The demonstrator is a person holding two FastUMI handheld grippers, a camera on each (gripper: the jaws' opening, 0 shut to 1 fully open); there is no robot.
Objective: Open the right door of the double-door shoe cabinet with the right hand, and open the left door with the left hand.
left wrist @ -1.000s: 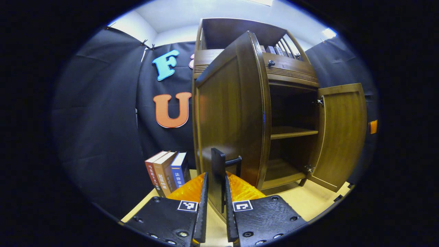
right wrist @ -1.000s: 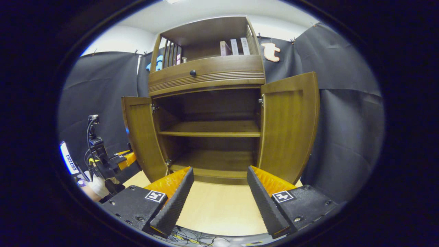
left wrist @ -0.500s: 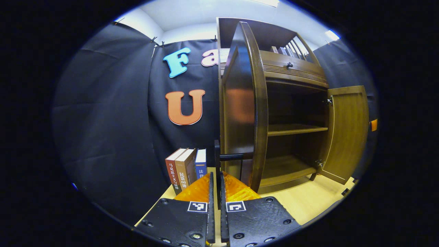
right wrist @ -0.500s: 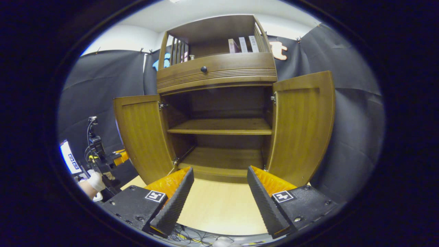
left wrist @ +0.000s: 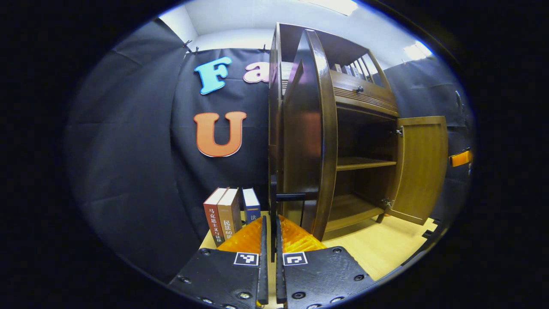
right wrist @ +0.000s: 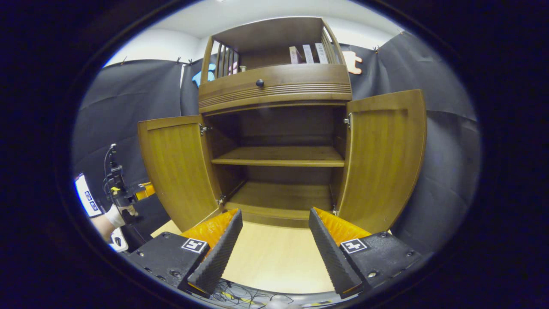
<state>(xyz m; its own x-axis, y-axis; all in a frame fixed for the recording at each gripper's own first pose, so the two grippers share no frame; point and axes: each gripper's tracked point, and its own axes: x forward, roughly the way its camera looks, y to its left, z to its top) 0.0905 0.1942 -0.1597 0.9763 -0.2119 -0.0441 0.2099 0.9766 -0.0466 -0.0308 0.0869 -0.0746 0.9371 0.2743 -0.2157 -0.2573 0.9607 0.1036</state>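
- The shoe cabinet (right wrist: 274, 92) stood on a pale wooden floor (right wrist: 274, 262) with both lower doors swung out; the right gripper view faced it square on and showed the inner shelf (right wrist: 279, 156) bare.
- In that view the left door (right wrist: 178, 167) and the right door (right wrist: 381, 159) stood wide at either side of the opening, each hinged at the cabinet's outer edge.
- The left gripper view saw the left door (left wrist: 306, 137) almost edge-on, with the right door (left wrist: 422, 167) beyond it across the opening.
- The left gripper view also showed three books (left wrist: 229, 212) standing upright on the floor, beside the cabinet's left side.
- The left gripper (left wrist: 269, 257) had its fingers pressed nearly together around the left door's dark bar handle (left wrist: 273, 201); whether both pads truly pressed on it was hard to make out, as the handle's lower end was hidden between them.
- In the right gripper view the left gripper (right wrist: 122, 193) appeared far off at the left edge, held by a gloved hand (right wrist: 116, 214); its fingers were cut off behind the door.
- The right gripper (right wrist: 274, 253) hung low before the opening, fingers spread wide and holding nothing, pointing at the cabinet's bottom edge.
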